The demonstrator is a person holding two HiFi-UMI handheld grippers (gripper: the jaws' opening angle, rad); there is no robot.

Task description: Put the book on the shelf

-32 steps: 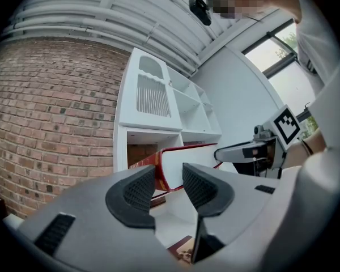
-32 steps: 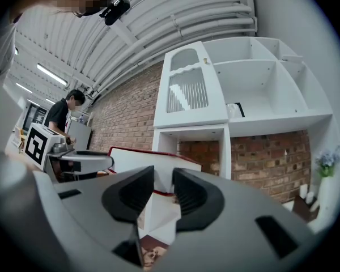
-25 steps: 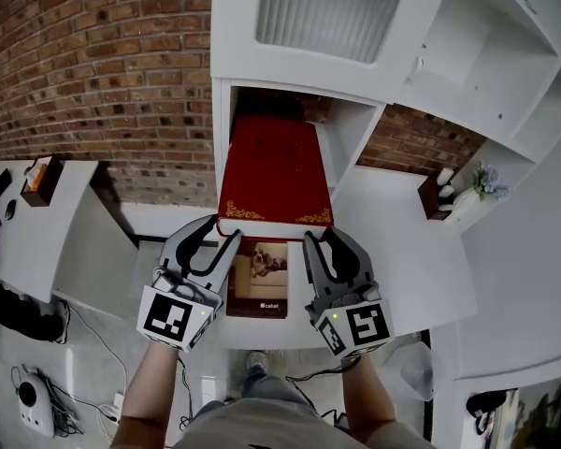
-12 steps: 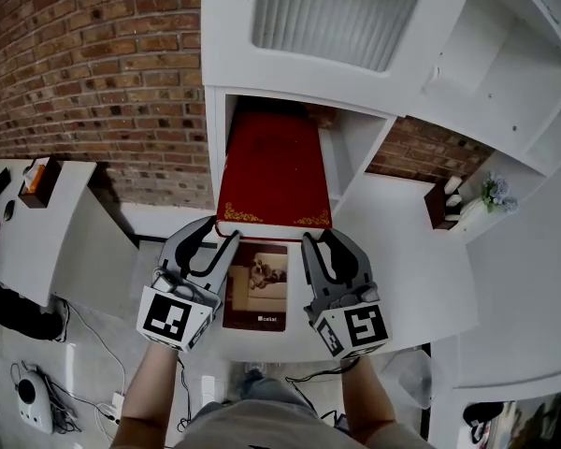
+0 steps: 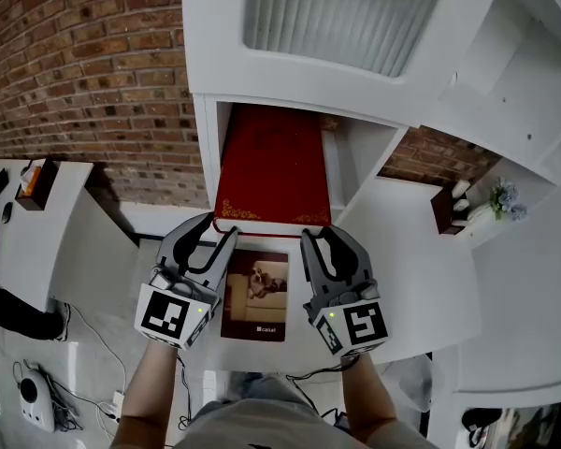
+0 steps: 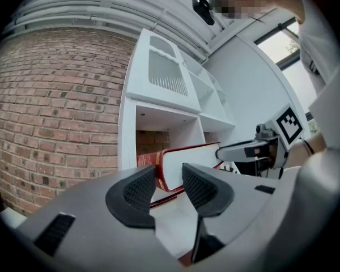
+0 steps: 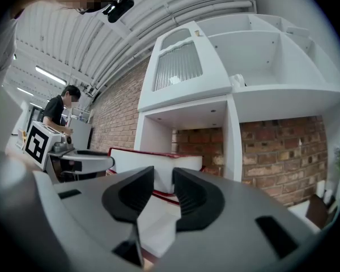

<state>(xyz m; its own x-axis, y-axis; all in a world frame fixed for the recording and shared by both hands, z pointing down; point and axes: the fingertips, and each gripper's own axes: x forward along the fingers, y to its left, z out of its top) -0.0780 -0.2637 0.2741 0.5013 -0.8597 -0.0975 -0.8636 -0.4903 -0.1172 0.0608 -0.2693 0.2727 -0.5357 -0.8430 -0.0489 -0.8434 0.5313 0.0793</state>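
**Red book part-way into the shelf, both grippers open at its near edge**

Red book (image 5: 271, 171) lies flat. Its far end is inside the open compartment of the white shelf (image 5: 204, 148), below the ribbed panel. Its near edge sticks out over the worktop (image 5: 402, 260). Gold ornament runs along the cover's near edge, with no title I can read there. In my left gripper view the spine carries gold lettering, too small to make out.

Left gripper (image 5: 213, 238): fingers apart. The book's near left corner shows in the gap beyond the tips and is not clamped. Right gripper (image 5: 323, 241): fingers likewise apart at the near right corner, white page block visible past them. Whether either pair of tips touches the book, I cannot tell.

A thin dark booklet (image 5: 255, 297) lies on the worktop between my grippers, just this side of the red book. It has a photo on its cover and a short white word at the bottom, which is unreadable. Each gripper's cube shows a black-and-white square marker.
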